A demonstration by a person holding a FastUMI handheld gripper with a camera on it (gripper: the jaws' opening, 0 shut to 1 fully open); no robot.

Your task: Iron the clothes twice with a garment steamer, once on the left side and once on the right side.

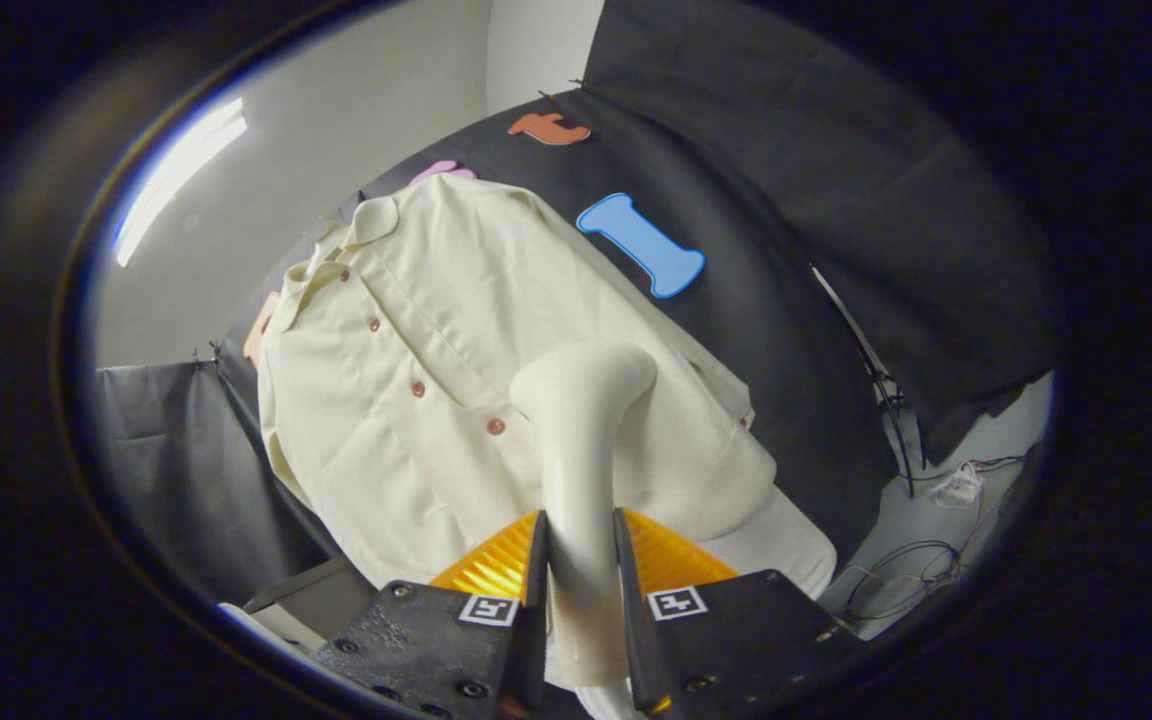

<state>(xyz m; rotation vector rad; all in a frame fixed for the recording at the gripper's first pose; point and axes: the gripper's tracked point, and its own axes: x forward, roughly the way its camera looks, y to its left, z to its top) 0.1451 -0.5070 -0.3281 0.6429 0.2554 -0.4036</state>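
Now, gripper: my gripper (581, 590) is clamped on the garment steamer (581, 440); both fingers press on its handle, one on each side, with only the width of the handle between them.
Garment steamer: it is cream-coloured; the handle runs up from between my fingers and ends in a rounded head that bends toward the shirt (436, 360). The head is in front of the cloth, near the lowest visible button; I cannot tell if it touches the cloth or not.
Shirt: a pale cream shirt with a collar and a row of small brown buttons (417, 388). It hangs in front of the black booth wall (786, 200) and looks tilted in my view. The lower right part of the shirt is hidden behind the steamer.
Around the shirt: the black cloth is behind it and on both sides. Above the cloth I see a white wall and a bright ceiling light (176, 175).
Right side: beyond the fingers, to the right, thin cables (921, 570) lie on a pale floor, near a dark thin stand (876, 375) that leans along the cloth.
Left side: just beside the left finger there is a dark flat edge of something; I cannot tell what it is.
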